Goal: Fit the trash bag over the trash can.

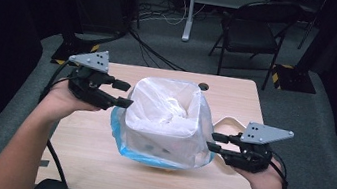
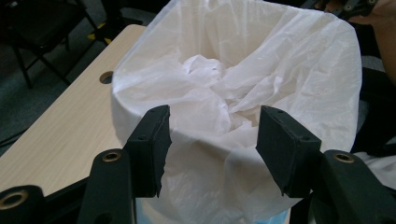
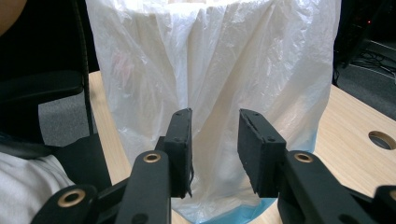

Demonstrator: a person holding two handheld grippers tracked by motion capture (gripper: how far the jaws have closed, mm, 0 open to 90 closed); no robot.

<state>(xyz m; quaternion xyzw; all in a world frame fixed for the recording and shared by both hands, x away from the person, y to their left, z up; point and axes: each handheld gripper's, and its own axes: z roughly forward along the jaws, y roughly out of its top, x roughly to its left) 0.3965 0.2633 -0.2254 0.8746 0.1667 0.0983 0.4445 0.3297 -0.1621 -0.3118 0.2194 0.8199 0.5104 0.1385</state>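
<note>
Bin [image 1: 149, 144] sits mid-table, lined with a white plastic bag [image 1: 166, 109] whose mouth is folded out over the rim; blue base peeks out below the bag's hem. Your left gripper [image 1: 126, 94] is at the bin's upper left corner, jaws spread wide and empty — in the left gripper view the bag's rim [image 2: 224, 135] lies just past the open fingers [image 2: 152, 144], not pinched. Your right gripper [image 1: 215, 142] is low at the bin's right side, jaws parted with a narrower gap, released; the right gripper view shows the bag's draped side [image 3: 215, 74] right ahead of the tips, contact can't be told.

Room: bare table [image 1: 95, 164] in front of the bin and to its left, a strip behind it up to the cable hole [image 1: 203, 86]. Right side is tight — a pale tray [image 1: 230, 126] sits by the right gripper near the table's right edge. Folding chair [image 1: 254, 29] stands on the floor beyond.

No labels or readable writing anywhere.
</note>
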